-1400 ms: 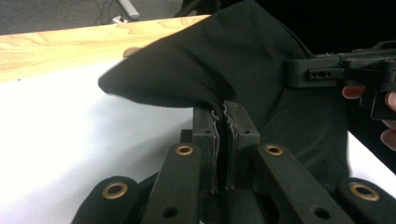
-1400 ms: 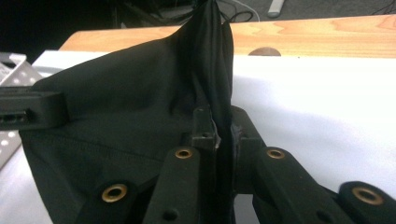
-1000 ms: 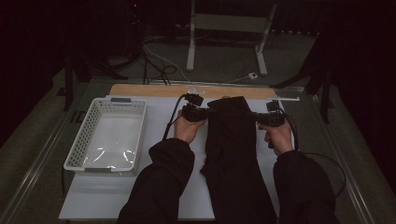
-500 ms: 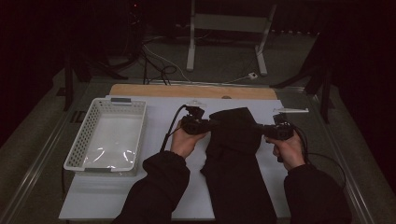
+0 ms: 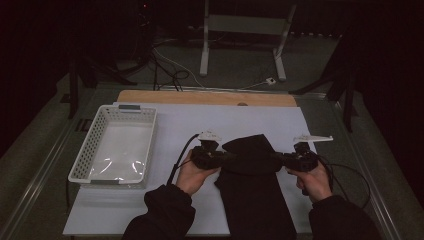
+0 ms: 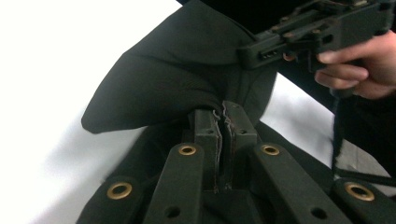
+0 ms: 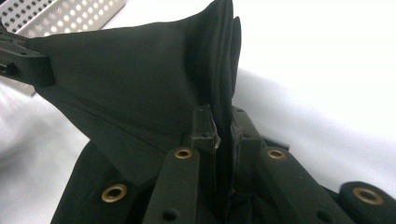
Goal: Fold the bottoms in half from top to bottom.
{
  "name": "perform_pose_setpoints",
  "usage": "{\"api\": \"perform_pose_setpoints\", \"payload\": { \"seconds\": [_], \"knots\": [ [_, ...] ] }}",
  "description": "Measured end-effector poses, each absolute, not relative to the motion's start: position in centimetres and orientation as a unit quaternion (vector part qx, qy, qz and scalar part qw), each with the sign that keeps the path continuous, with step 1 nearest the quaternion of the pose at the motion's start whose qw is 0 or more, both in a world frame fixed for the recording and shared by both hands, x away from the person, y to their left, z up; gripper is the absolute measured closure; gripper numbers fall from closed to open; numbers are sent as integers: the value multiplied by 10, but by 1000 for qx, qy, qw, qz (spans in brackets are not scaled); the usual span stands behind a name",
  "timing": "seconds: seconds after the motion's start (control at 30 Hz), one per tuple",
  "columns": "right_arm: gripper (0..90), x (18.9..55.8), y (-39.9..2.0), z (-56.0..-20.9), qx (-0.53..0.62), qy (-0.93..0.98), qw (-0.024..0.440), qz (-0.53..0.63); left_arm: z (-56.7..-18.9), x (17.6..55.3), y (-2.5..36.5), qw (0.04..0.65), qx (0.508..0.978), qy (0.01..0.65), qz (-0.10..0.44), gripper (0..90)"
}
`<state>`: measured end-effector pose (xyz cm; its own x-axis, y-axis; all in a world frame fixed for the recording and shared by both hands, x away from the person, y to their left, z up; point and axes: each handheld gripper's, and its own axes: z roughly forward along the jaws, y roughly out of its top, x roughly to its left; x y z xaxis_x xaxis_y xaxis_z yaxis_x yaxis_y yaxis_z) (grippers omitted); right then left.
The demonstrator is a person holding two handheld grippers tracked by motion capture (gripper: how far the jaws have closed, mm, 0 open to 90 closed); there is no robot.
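Observation:
A long black cloth [image 5: 252, 195] lies on the white table sheet [image 5: 200, 125] and runs toward the person. Its far end is lifted and folded back over the rest. My left gripper [image 5: 220, 159] pinches the cloth's left edge, and my right gripper [image 5: 280, 159] pinches its right edge. In the left gripper view the jaws are shut on the black cloth [image 6: 177, 79], with the right gripper [image 6: 247, 51] across from it. In the right gripper view the jaws are shut on a bunched edge of the black cloth [image 7: 140, 79].
A white perforated basket [image 5: 116, 145] stands at the left of the sheet, with something clear and shiny inside. A wooden board [image 5: 205, 97] lies along the table's far edge. Beyond it are cables and a metal stand [image 5: 245, 30] on the floor.
Both grippers have pulled the cloth's far end toward the person, folding it back over the rest. The hands have drawn nearer the table's front.

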<state>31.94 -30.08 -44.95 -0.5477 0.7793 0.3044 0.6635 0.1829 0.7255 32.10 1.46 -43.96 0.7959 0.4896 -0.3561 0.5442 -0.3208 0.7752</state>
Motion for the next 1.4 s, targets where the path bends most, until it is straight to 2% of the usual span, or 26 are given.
{"api": "perform_pose_setpoints", "payload": {
  "seconds": [0.43, 0.53, 0.6, 0.67, 0.77, 0.87, 1.03, 1.2, 1.4],
  "knots": [
    [830, 277, -302, -482, 464, 796, 28, 388, -471, 281, 7, 435, 849, 292, -64, 857],
    [829, 272, -302, -488, 467, 804, 21, 368, -481, 277, 6, 417, 858, 293, -70, 801],
    [818, 270, -303, -493, 470, 807, 17, 356, -484, 277, 10, 416, 857, 297, -69, 718],
    [718, 270, -306, -496, 469, 812, 11, 346, -482, 279, 16, 422, 851, 307, -57, 615],
    [554, 272, -310, -492, 479, 801, 21, 359, -476, 288, 25, 433, 839, 329, -32, 511],
    [507, 280, -314, -483, 489, 785, 55, 376, -470, 299, 31, 441, 828, 346, -3, 443],
    [514, 300, -317, -483, 513, 766, 94, 375, -466, 315, 37, 457, 810, 368, 20, 406],
    [514, 319, -311, -498, 523, 772, 100, 348, -470, 328, 39, 459, 801, 384, 24, 400],
    [556, 332, -303, -513, 528, 779, 97, 324, -480, 341, 32, 448, 800, 399, 18, 408]
  ]
}}
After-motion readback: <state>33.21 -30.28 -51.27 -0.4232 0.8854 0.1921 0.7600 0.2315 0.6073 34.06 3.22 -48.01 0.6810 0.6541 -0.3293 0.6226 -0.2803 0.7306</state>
